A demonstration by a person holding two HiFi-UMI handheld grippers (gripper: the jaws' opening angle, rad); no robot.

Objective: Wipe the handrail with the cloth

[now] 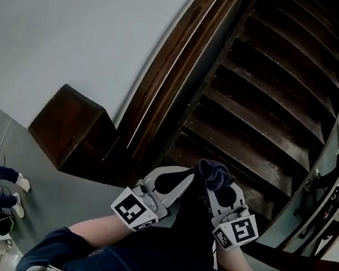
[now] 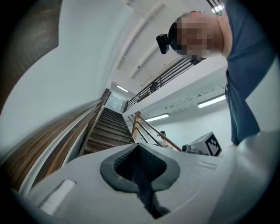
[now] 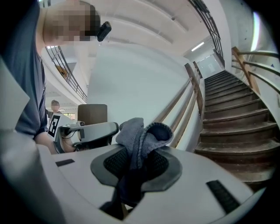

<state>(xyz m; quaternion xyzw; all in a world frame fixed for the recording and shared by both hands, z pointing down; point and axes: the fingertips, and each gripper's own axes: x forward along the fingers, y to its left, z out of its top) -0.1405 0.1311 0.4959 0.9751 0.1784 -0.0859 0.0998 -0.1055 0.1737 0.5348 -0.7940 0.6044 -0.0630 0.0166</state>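
Note:
A dark wooden handrail (image 1: pixel 173 70) runs up the white wall left of the stairs; it also shows in the left gripper view (image 2: pixel 65 131) and the right gripper view (image 3: pixel 186 96). My right gripper (image 1: pixel 217 184) is shut on a dark blue cloth (image 1: pixel 213 172), which bunches up out of its jaws (image 3: pixel 140 133). My left gripper (image 1: pixel 186 176) sits close beside it, jaws shut with nothing in them (image 2: pixel 139 168). Both grippers hover low in front of my body at the foot of the stairs, apart from the handrail.
Dark wooden stairs (image 1: pixel 265 113) climb ahead. A dark wooden block (image 1: pixel 74 128) caps the rail's lower end at the left. A metal balustrade with a wooden top rail (image 1: pixel 310 265) curves along the right. A person's legs (image 1: pixel 0 174) show at far left.

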